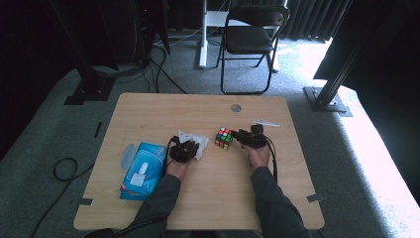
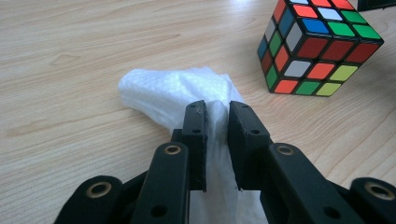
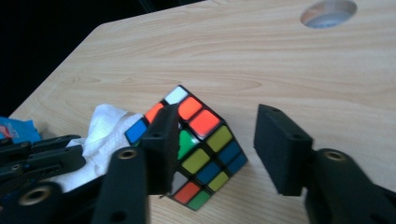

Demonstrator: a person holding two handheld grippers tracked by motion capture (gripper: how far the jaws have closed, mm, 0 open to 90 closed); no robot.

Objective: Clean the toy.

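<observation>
I hold the left gripper (image 2: 216, 116) pinched narrow on the white tissue (image 2: 175, 91), ready to wipe. The right gripper (image 3: 217, 144) stands wide, its 2 jaws free of the cube (image 3: 189, 147), which probably rests on the table (image 1: 148, 114) beside the tissue.

- A recording studio or lab is suggested rather than a home.
- The wooden counter (image 1: 148, 114) is ringed by black curtains (image 1: 307, 17).
- Black metal stands (image 1: 332, 84) are bolted to floor plates on grey carpet (image 1: 44, 134).
- Cables (image 1: 64, 171) are trailed across the floor.
- A folding chair (image 1: 250, 39) is set behind.
</observation>
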